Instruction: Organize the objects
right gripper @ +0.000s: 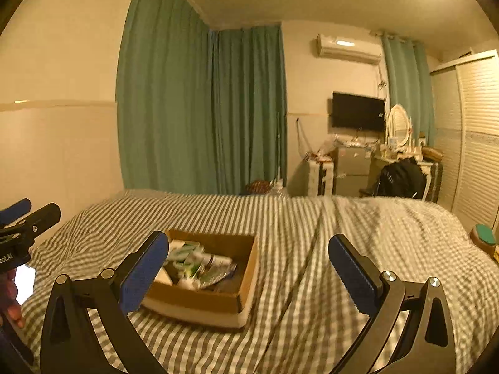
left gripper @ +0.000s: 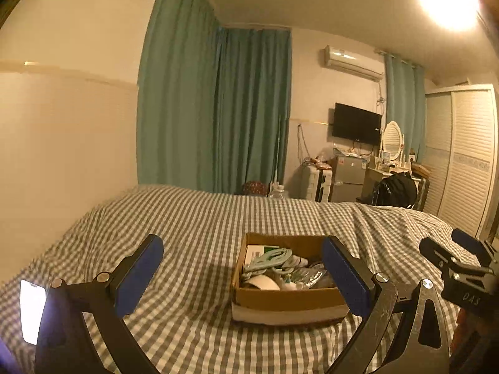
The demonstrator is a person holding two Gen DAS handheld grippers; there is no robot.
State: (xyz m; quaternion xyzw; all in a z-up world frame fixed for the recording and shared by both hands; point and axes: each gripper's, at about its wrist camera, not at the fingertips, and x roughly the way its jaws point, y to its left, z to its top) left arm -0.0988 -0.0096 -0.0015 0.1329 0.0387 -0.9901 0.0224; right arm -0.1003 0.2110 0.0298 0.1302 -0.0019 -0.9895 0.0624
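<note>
Both grippers' fingers [left gripper: 138, 275] [right gripper: 351, 272] spread wide above cardboard box [left gripper: 290, 299] on bed [left gripper: 187, 218].

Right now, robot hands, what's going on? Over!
Left gripper open, empty. Right gripper open, empty. Cardboard box on the checked bed, full of small packets, untouched. Nothing in the way. Over.

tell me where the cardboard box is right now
The open brown cardboard box sits on the grey-and-white checked bedspread, low and centre-right in the left wrist view, behind the left tool's right finger; in the right wrist view it lies centre-left.
</note>
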